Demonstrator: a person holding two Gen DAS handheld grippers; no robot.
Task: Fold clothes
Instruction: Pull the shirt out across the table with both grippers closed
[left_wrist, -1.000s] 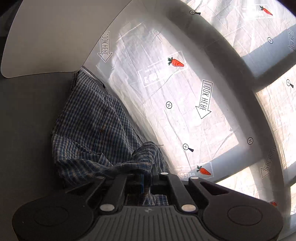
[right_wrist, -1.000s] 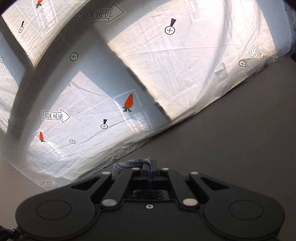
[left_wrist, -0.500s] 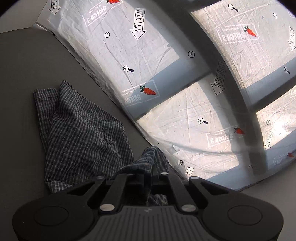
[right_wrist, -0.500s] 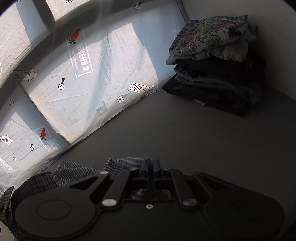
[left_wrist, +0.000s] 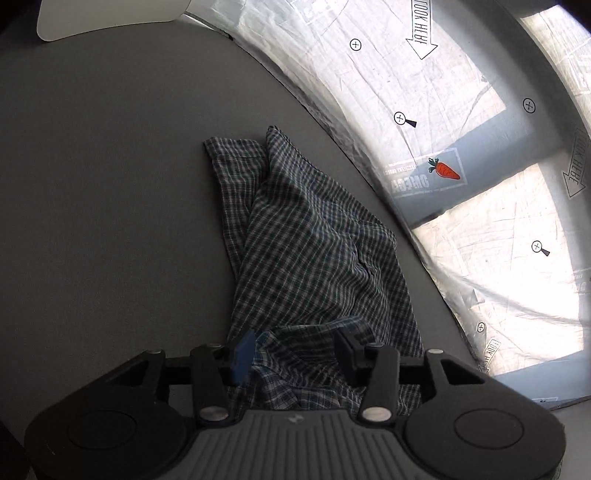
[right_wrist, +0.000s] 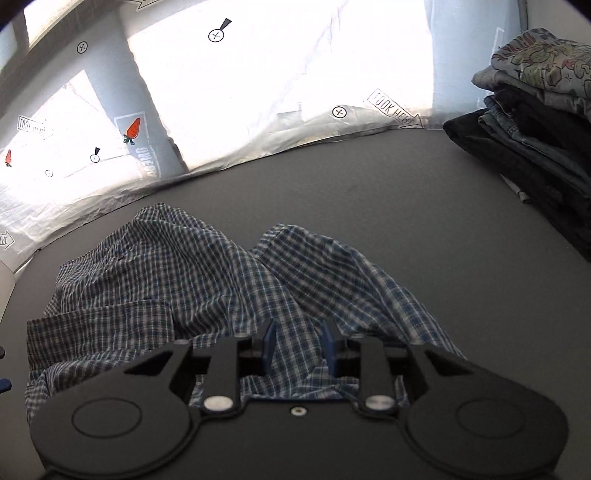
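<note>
A blue-and-white checked shirt (left_wrist: 310, 243) lies crumpled on the dark grey table (left_wrist: 110, 184); it also shows in the right wrist view (right_wrist: 207, 280). My left gripper (left_wrist: 293, 350) is open, its blue pads apart with loose shirt cloth lying between them. My right gripper (right_wrist: 299, 345) is open too, jaws apart over a rumpled edge of the shirt. Neither pair of pads presses the cloth.
A stack of folded clothes (right_wrist: 535, 122) stands at the table's far right. A bright printed plastic sheet (right_wrist: 258, 92) with carrots and arrows runs along the table's far edge, also in the left wrist view (left_wrist: 461, 147). A white board (left_wrist: 110, 18) sits top left.
Both grippers were shut on the shirt and carried it over; now both have opened and let go, and the shirt lies on the table.
</note>
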